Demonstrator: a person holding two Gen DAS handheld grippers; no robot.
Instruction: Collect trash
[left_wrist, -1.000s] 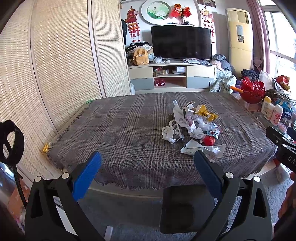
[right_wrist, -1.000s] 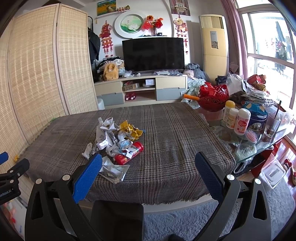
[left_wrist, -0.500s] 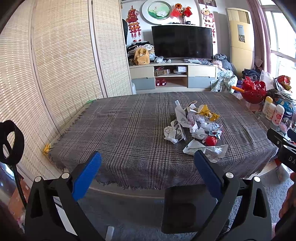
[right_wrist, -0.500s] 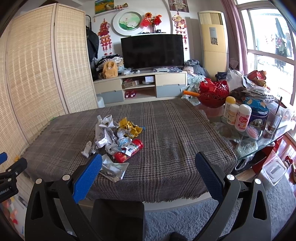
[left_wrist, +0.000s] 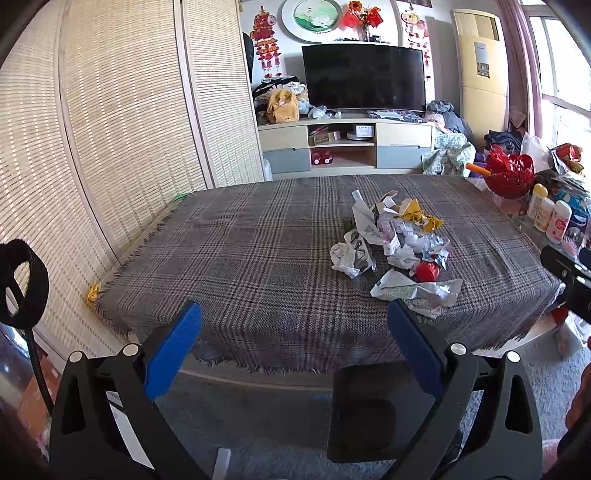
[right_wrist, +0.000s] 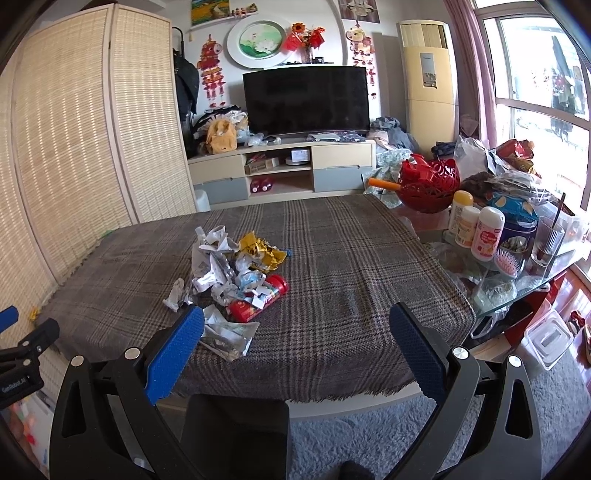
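Observation:
A heap of crumpled trash (left_wrist: 397, 243) lies on a table under a grey plaid cloth (left_wrist: 258, 251): white paper scraps, a yellow wrapper (right_wrist: 260, 249), a red snack can (right_wrist: 260, 301) and a flat white wrapper (left_wrist: 417, 290) nearest the front edge. My left gripper (left_wrist: 295, 334) is open and empty, held before the table's front edge, left of the heap. My right gripper (right_wrist: 295, 339) is open and empty, also short of the front edge, with the heap (right_wrist: 229, 273) ahead on its left.
A glass side table (right_wrist: 517, 266) at the right holds bottles, a red basket (right_wrist: 430, 182) and a glass. A TV stand (right_wrist: 284, 170) is beyond the table, a woven screen (left_wrist: 110, 122) at the left. A clear plastic box (right_wrist: 548, 338) sits on the floor.
Both grippers have risen and tilted slightly, so the table looks a bit lower and nearer in each view. The trash has not moved and both stay open.

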